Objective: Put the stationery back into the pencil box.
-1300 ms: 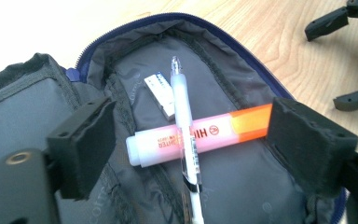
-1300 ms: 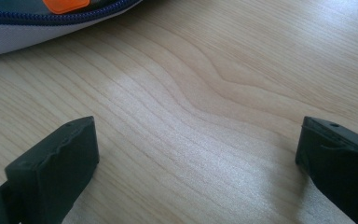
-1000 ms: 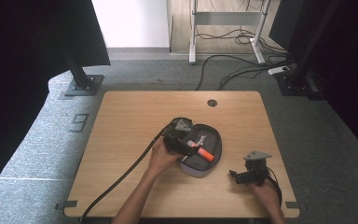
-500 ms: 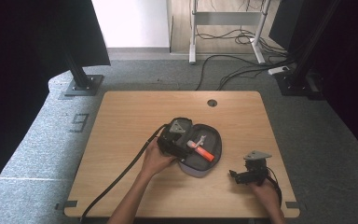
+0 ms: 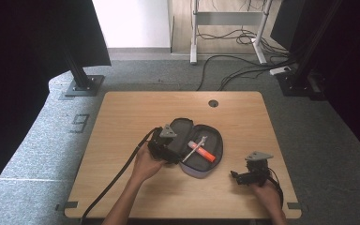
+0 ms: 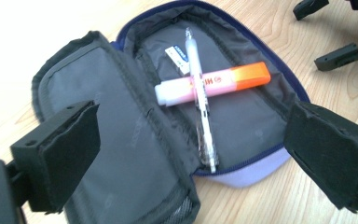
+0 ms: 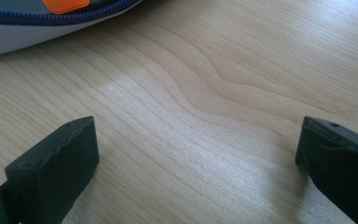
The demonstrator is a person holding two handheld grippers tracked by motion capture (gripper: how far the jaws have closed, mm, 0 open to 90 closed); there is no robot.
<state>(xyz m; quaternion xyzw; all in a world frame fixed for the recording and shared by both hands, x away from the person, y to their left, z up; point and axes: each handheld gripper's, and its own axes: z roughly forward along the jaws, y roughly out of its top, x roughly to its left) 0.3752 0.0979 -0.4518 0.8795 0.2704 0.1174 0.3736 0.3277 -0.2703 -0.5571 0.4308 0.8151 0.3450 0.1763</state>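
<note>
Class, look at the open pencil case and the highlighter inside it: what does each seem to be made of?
Pencil case: probably woven fabric, matte grey lining, with soft folds and a blue zip edge. Highlighter: likely smooth plastic, with a slight sheen and an orange cap.

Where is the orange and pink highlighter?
In the high view, the highlighter lies inside the open pencil case at the table's middle, crossed by a clear pen, just right of the left gripper.
</note>
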